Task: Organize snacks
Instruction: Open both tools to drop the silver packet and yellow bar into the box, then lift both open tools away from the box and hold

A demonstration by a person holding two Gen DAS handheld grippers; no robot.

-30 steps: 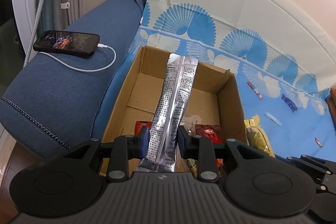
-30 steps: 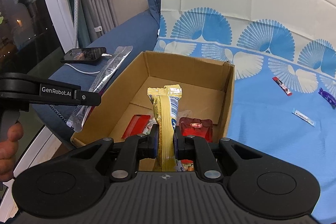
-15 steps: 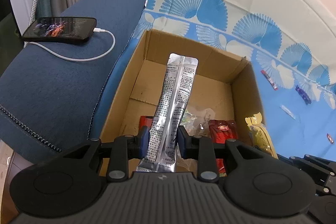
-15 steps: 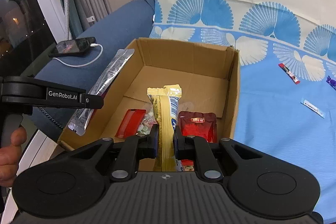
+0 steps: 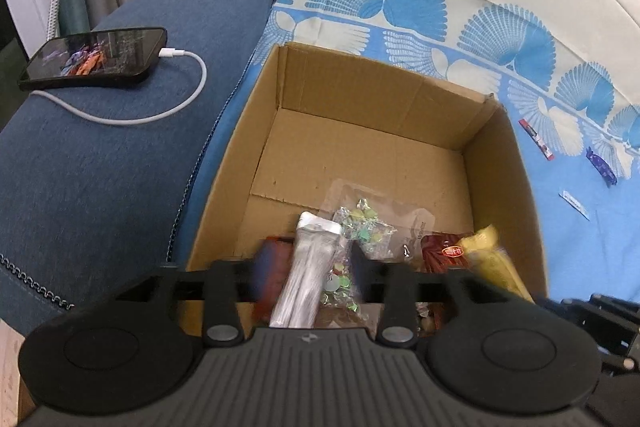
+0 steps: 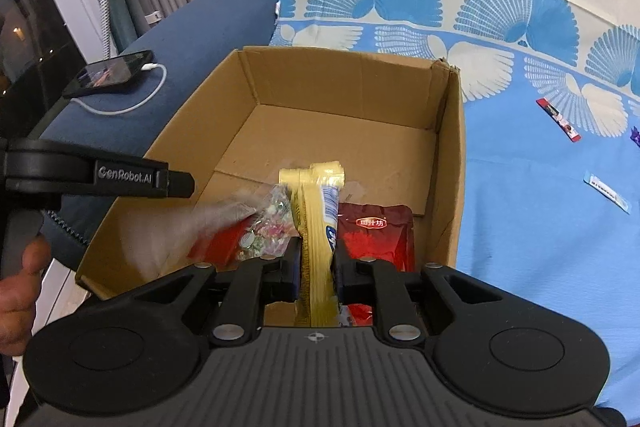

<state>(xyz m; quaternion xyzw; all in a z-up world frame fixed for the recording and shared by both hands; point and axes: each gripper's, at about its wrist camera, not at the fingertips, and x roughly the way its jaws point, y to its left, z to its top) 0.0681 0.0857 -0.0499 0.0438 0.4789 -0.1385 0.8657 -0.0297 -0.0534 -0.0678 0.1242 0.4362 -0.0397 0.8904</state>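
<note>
An open cardboard box point(image 5: 380, 99) point(image 6: 340, 83) stands on the blue patterned cloth. My left gripper point(image 5: 308, 267) hangs over its near end, its jaws opening wide. The silver packet point(image 5: 308, 267) point(image 6: 216, 215) is blurred between them, touching neither pad and dropping into the box. My right gripper point(image 6: 318, 263) is over the box too. Its jaws are opening slightly, while the pads still touch the upright yellow packet point(image 6: 316, 223) point(image 5: 492, 263). A red packet point(image 6: 376, 231) and a clear bag of candies point(image 6: 272, 223) lie on the box floor.
A phone point(image 5: 96, 57) with a white cable lies on the blue sofa arm, left of the box. Small loose snacks point(image 6: 558, 119) are scattered on the cloth to the right. A hand point(image 6: 20, 299) holds the left gripper's handle at the left edge.
Both grippers sank toward the box. The left jaws spread and the silver packet slipped down out of them. The right jaws widened a little around the yellow packet.
</note>
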